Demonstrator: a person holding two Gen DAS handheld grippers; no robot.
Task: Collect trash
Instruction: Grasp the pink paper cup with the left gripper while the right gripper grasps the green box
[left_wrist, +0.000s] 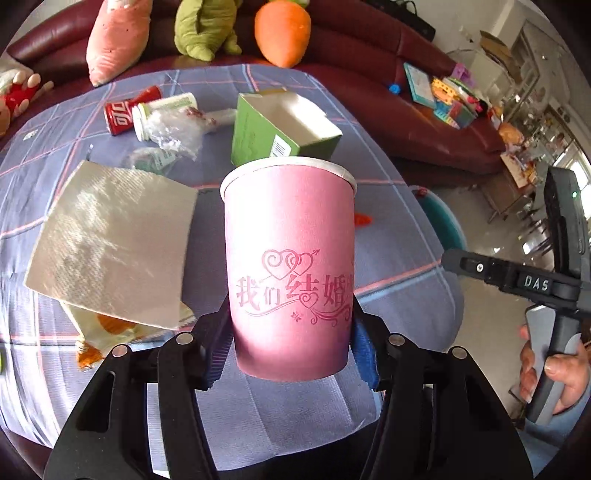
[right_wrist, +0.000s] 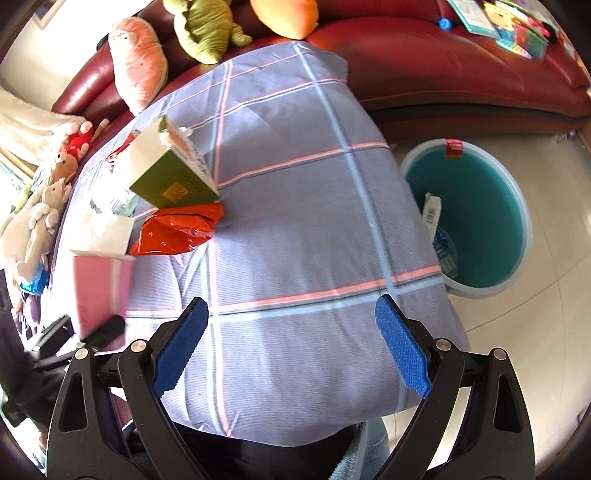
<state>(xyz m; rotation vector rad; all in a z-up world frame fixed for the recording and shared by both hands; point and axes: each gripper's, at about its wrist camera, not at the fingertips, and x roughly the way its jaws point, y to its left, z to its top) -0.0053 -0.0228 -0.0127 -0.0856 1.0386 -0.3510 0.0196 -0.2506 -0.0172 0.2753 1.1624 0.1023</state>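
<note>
My left gripper (left_wrist: 290, 343) is shut on a pink paper cup (left_wrist: 290, 266) with red hearts and lettering. It holds the cup upright by its lower part, above the checked tablecloth (left_wrist: 388, 266). In the right wrist view the same cup (right_wrist: 98, 291) shows blurred at the left. My right gripper (right_wrist: 291, 332) is open over the cloth with nothing between its blue pads (right_wrist: 402, 350). On the table lie a green carton (left_wrist: 280, 129), a paper napkin (left_wrist: 110, 243), a red can (left_wrist: 122, 114), a white bottle (left_wrist: 162, 110), crumpled clear plastic (left_wrist: 173, 129) and a red wrapper (right_wrist: 177, 229).
A teal bin (right_wrist: 524, 236) stands on the floor off the table's right edge, with some packaging inside. A dark red sofa (right_wrist: 461, 74) with plush toys (left_wrist: 282, 31) and books runs behind the table. A hand (left_wrist: 554, 373) grips the other handle at the right.
</note>
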